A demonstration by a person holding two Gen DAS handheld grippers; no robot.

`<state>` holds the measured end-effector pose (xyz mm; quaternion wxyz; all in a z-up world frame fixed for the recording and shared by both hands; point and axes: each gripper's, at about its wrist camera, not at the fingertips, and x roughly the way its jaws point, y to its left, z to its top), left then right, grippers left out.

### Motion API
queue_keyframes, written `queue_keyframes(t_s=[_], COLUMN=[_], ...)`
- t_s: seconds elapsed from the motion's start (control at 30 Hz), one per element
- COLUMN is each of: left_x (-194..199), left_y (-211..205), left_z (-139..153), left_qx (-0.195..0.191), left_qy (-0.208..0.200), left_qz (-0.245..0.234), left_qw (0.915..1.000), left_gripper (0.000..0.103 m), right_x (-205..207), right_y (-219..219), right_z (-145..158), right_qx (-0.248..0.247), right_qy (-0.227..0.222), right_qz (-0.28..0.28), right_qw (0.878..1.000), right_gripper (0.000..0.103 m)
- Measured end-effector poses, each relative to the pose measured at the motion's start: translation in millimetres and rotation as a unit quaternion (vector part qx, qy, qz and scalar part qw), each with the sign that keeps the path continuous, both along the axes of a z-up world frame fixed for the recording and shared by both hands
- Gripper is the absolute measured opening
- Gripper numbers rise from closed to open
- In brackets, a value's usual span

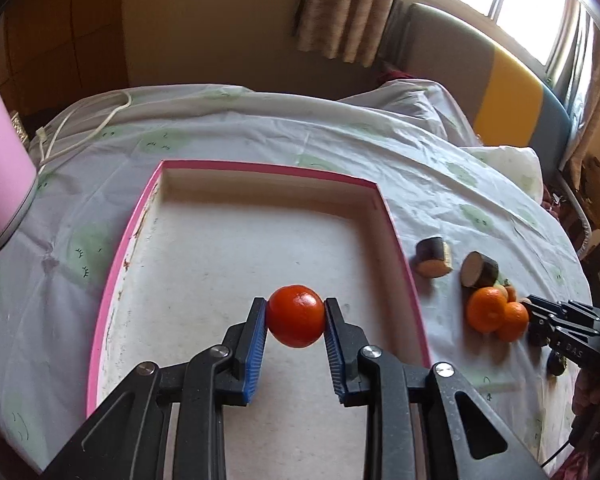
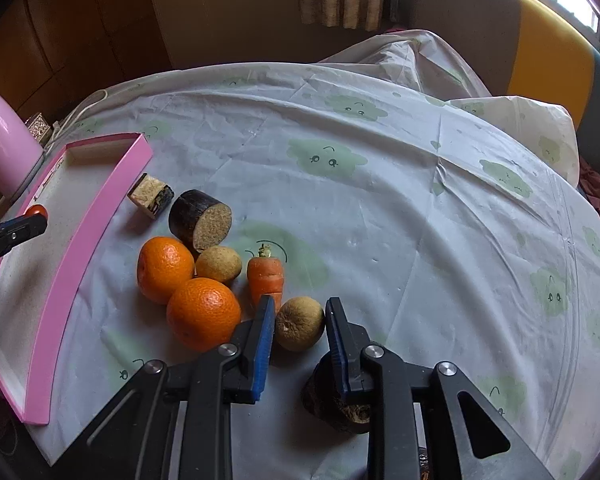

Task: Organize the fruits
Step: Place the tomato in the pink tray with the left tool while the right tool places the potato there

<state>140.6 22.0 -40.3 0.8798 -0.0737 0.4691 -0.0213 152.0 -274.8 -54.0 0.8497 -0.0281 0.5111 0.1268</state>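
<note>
1. Left gripper (image 1: 296,322) clamps a small red-orange fruit (image 1: 296,315) at frame centre, over the pink tray (image 1: 112,292).
2. Right gripper (image 2: 298,326) pinches a brownish round fruit (image 2: 299,322), lower centre.
3. Both fruits look light, firm and roll-prone; grip across the widest part.

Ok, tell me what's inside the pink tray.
The pink tray shows only a bare, speckled white floor. The left gripper holds a red-orange fruit over it. The near end is covered by the gripper.

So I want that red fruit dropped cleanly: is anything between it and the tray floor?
Nothing visible. The left tongs hold the red fruit over the pink tray, and the floor below looks bare.
</note>
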Motion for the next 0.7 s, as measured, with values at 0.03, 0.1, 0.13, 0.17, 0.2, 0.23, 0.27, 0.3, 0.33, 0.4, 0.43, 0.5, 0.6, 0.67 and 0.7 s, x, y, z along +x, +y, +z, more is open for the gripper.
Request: queue_keyframes(t_s=[0.03, 0.1, 0.13, 0.17, 0.2, 0.23, 0.27, 0.3, 0.33, 0.4, 0.43, 0.5, 0.6, 0.67, 0.7], left_x=[0.7, -2.6, -5.1, -8.0, -11.5, -14.6, -18.2, -21.6, -24.3, -32.5, -36.3, -44.5, -55.5, -61.7, -64.5], left_y=[4.1, 8.4, 9.6, 10.6, 9.8, 9.5, 9.0, 8.9, 8.3, 8.4, 8.0, 6.8, 3.4, 2.3, 2.1], left_z=[-1.8, -3.5, -3.2, -3.7, -4.0, -3.6, -3.9, -3.4, -3.2, -1.6, -0.6, 0.8, 2.0, 1.8, 1.6], left_qx=[0.002, 0.01, 0.005, 0.002, 0.006, 0.01, 0.012, 0.011, 0.009, 0.005, 0.003, -0.002, -0.001, 0.002, 0.001], left_qy=[0.003, 0.007, 0.008, 0.008, 0.007, 0.006, 0.007, 0.007, 0.006, 0.004, 0.003, 0.001, -0.001, 0.0, 0.001], left_qz=[0.005, 0.016, 0.016, 0.015, 0.015, 0.015, 0.014, 0.013, 0.011, 0.01, 0.008, 0.005, -0.004, -0.006, -0.007], left_qw=[1.0, 0.9998, 0.9998, 0.9999, 0.9998, 0.9998, 0.9998, 0.9998, 0.9999, 0.9999, 1.0, 1.0, 1.0, 1.0, 1.0], left_gripper=[0.029, 0.03, 0.032, 0.033, 0.036, 0.036, 0.036, 0.036, 0.037, 0.037, 0.037, 0.037, 0.037, 0.037, 0.037], right_x=[0.5, 0.2, -0.5, -1.1, -1.9, -2.6, -3.4, -4.6, -5.3, -7.9, -9.4, -12.9, -18.5, -23.7, -26.2], right_y=[-1.1, 0.0, 1.1, 2.0, 2.4, 2.8, 2.6, 2.0, 1.9, 2.1, 2.3, 3.2, 3.6, 3.8, 4.6], right_z=[-0.2, -0.4, -0.3, -0.2, 0.0, 0.3, 0.8, 1.3, 1.8, 2.6, 3.2, 5.5, 9.2, 12.9, 15.2], right_qx=[0.005, 0.001, -0.002, -0.005, -0.007, -0.009, -0.012, -0.013, -0.015, -0.019, -0.021, -0.023, -0.024, -0.02, -0.018], right_qy=[0.002, 0.0, -0.002, -0.004, -0.005, -0.008, -0.01, -0.012, -0.013, -0.017, -0.02, -0.026, -0.036, -0.043, -0.048], right_qz=[-0.002, -0.006, -0.006, -0.006, -0.007, -0.009, -0.012, -0.016, -0.02, -0.024, -0.026, -0.031, -0.04, -0.047, -0.049], right_qw=[1.0, 1.0, 1.0, 1.0, 1.0, 1.0, 1.0, 1.0, 1.0, 0.999, 0.999, 0.999, 0.998, 0.998, 0.998], right_gripper=[0.027, 0.026, 0.026, 0.026, 0.026, 0.025, 0.025, 0.025, 0.025, 0.025, 0.025, 0.025, 0.025, 0.025, 0.025])
